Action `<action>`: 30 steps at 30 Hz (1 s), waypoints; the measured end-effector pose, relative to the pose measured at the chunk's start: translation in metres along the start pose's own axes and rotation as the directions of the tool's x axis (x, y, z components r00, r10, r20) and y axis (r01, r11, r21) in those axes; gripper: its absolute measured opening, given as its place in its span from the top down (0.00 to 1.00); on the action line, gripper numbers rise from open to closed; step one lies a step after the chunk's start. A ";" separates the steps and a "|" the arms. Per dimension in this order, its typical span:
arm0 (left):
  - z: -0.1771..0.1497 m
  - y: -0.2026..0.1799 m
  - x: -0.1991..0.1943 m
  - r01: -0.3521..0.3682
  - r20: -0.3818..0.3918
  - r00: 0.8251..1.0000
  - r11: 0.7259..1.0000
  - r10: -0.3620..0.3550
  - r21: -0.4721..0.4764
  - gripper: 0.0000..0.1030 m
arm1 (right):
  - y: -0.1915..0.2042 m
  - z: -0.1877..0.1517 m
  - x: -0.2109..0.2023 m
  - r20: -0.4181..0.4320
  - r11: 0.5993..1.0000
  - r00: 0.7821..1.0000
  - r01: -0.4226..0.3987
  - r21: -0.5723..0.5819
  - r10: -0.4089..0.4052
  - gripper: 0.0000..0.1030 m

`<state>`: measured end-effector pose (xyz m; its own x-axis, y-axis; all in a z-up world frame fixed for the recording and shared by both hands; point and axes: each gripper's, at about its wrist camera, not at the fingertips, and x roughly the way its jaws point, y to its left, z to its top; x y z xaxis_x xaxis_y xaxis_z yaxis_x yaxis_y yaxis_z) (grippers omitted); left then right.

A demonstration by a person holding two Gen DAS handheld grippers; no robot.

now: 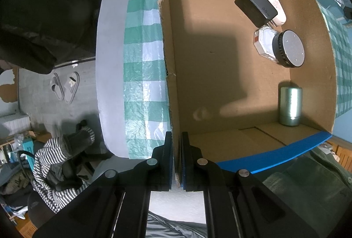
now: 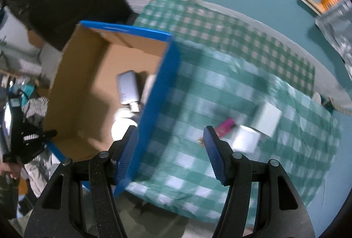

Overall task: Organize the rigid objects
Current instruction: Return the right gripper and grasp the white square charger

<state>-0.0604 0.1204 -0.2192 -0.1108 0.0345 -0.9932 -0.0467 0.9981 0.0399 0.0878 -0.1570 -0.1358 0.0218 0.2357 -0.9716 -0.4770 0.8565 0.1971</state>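
Overhead view: cardboard box (image 1: pixel 220 62) on a green checked cloth (image 1: pixel 143 62).
Left gripper (image 1: pixel 176 139): clamped on the box's side wall.
Right gripper (image 2: pixel 170 134): jaws apart, empty, above the box's blue rim.
Inside box: black charger (image 1: pixel 255 6), round speaker (image 1: pixel 290 48), metal cylinder (image 1: pixel 290 106).
On cloth: blurred white blocks (image 2: pixel 268 119).

Dim indoor light, hard shadow inside box (image 1: pixel 220 57), right view motion-blurred
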 end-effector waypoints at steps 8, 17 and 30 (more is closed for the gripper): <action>0.002 0.000 0.001 0.000 -0.007 1.000 1.000 0.000 0.000 0.94 | -0.066 -0.005 0.023 -0.065 0.989 0.996 0.076 0.129 -0.068 0.40; 0.002 -0.001 0.002 0.000 -0.009 1.000 1.000 0.000 -0.007 0.94 | -0.119 -0.015 0.062 -0.150 0.967 0.988 0.075 0.243 -0.039 0.40; 0.003 -0.001 0.001 0.004 -0.015 1.000 1.000 -0.005 -0.012 0.94 | -0.134 -0.013 0.091 -0.212 0.960 0.977 0.086 0.266 -0.029 0.40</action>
<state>-0.0574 0.1195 -0.2201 -0.1250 0.0292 -0.9917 -0.0592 0.9976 0.0368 0.1422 -0.2565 -0.2525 -0.1512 0.1081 -0.9826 -0.2226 0.9647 0.1404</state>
